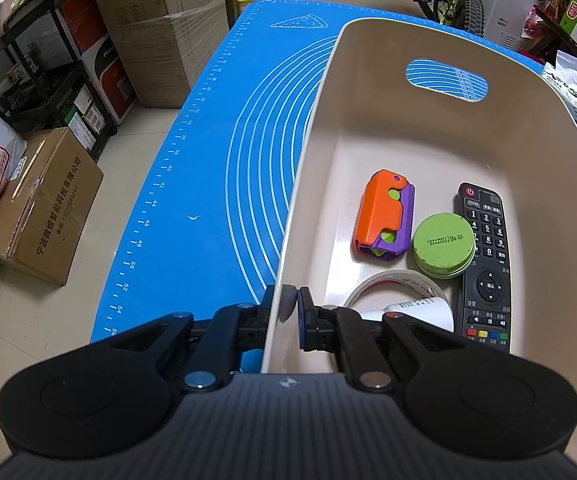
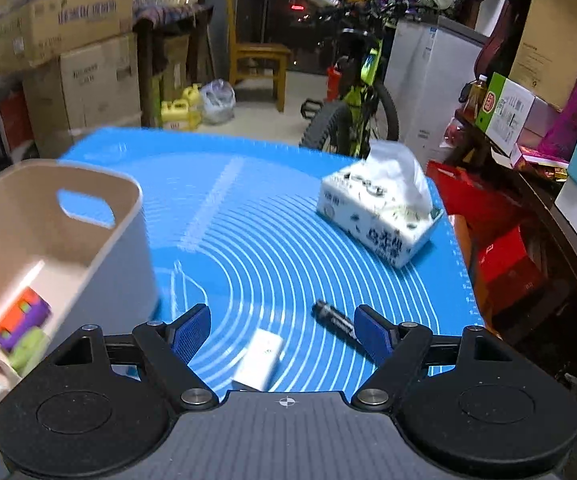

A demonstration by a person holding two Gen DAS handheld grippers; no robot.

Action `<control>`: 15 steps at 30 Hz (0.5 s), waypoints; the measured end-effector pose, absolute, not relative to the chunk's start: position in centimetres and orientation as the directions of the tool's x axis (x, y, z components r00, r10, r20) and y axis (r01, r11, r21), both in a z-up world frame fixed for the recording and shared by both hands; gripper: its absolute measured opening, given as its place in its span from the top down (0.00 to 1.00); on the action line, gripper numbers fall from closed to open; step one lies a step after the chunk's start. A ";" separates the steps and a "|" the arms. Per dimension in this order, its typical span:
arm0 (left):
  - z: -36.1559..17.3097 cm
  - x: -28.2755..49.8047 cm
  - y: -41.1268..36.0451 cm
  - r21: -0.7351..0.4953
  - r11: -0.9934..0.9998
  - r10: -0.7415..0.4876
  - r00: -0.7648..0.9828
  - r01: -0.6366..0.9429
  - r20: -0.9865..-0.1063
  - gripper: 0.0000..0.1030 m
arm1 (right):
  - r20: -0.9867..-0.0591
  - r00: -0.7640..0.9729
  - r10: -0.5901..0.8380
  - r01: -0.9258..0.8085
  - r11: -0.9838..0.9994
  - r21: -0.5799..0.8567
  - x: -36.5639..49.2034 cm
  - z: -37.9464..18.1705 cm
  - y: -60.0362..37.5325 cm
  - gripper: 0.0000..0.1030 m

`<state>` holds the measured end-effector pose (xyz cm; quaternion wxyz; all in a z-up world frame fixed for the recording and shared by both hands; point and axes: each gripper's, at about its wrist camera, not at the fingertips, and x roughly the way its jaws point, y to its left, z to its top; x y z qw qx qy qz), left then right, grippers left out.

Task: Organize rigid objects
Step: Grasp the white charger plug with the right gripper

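Hovering wide open, your right gripper (image 2: 282,330) has the white adapter (image 2: 258,360) lying lengthwise between its fingers; left gripper (image 1: 290,304) clamps the bin (image 1: 320,128) wall.

The left gripper (image 1: 286,306) is clamping the bin (image 1: 312,128) wall — one finger outside, the other inside, pads pressing the near rim. The right gripper (image 2: 284,330) is hovering low with its jaws spread wide — blue pads (image 2: 187,335) facing each other, nothing between them touching.
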<state>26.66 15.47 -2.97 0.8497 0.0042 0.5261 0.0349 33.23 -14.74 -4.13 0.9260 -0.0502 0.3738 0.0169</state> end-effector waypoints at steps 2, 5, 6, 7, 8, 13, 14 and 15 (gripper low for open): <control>-3.0 26.7 15.5 0.043 0.998 0.063 0.444 -0.055 -0.894 0.89 | -0.714 0.700 0.000 -0.090 0.992 -0.089 33.7 -5.2 -14.7 0.21; -3.0 26.6 15.4 0.045 0.998 0.065 0.444 -0.054 -0.894 0.89 | -0.735 0.678 -0.008 -0.112 0.987 -0.115 34.3 -6.4 -14.3 0.20; -3.0 26.6 15.4 0.045 0.998 0.064 0.444 -0.054 -0.894 0.89 | -0.746 0.665 -0.018 -0.113 0.986 -0.124 34.5 -6.9 -14.2 0.21; -3.0 26.6 15.5 0.044 0.998 0.064 0.444 -0.054 -0.894 0.89 | -0.754 0.656 -0.020 -0.110 0.986 -0.122 34.6 -7.3 -14.2 0.21; -3.0 26.6 15.5 0.045 0.998 0.064 0.444 -0.054 -0.894 0.89 | -0.759 0.650 -0.020 -0.104 0.988 -0.115 34.8 -7.6 -14.3 0.21; -3.0 26.6 15.4 0.047 0.997 0.066 0.444 -0.054 -0.894 0.89 | -0.783 0.623 -0.008 -0.077 0.994 -0.072 35.6 -9.0 -14.8 0.32; -3.0 26.6 15.4 0.048 0.997 0.067 0.444 -0.053 -0.894 0.89 | -0.787 0.617 -0.006 -0.079 0.994 -0.070 35.8 -9.3 -14.8 0.34; -3.0 26.6 15.5 0.047 0.997 0.066 0.444 -0.053 -0.894 0.89 | -0.791 0.612 0.000 -0.082 0.995 -0.064 35.9 -9.5 -14.7 0.37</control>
